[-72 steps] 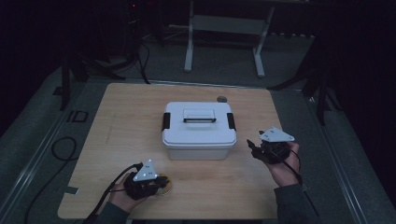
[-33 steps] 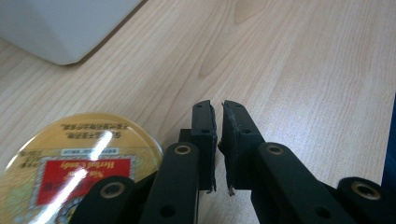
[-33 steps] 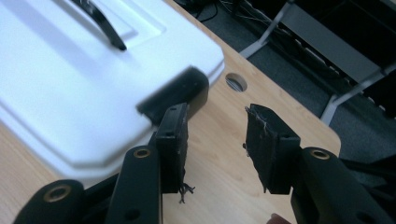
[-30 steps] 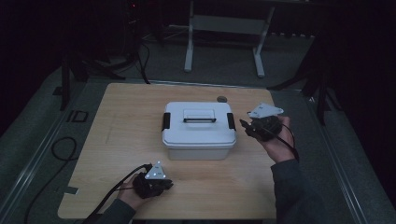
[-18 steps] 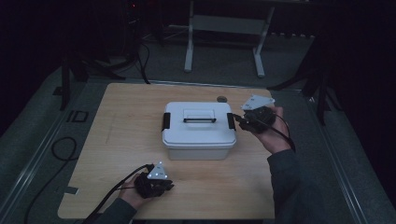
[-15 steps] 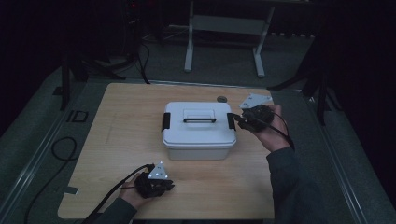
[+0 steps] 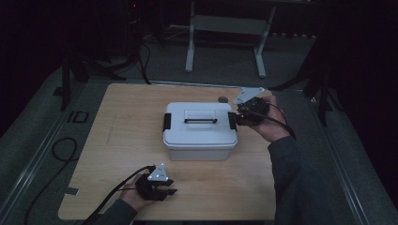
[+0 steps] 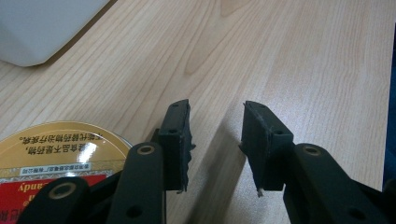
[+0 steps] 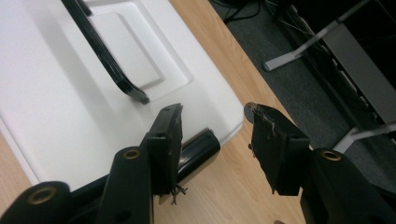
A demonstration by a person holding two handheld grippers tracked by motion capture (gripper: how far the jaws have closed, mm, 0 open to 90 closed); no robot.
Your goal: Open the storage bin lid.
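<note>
White storage box (image 7: 199, 131), right gripper (image 7: 240, 117) jaws just opening at its black side latch (image 9: 198, 151), left gripper (image 8: 215, 140) jaws just opening, empty, beside gold tin (image 8: 56, 154).

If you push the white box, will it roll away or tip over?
Probably neither. The white box is low, wide and sits flat on the table, so it would likely slide rather than tip or roll. Its smooth plastic lid looks stiff but may be slippery for jaws. The black handle on top seems the easier place to lift it.
</note>
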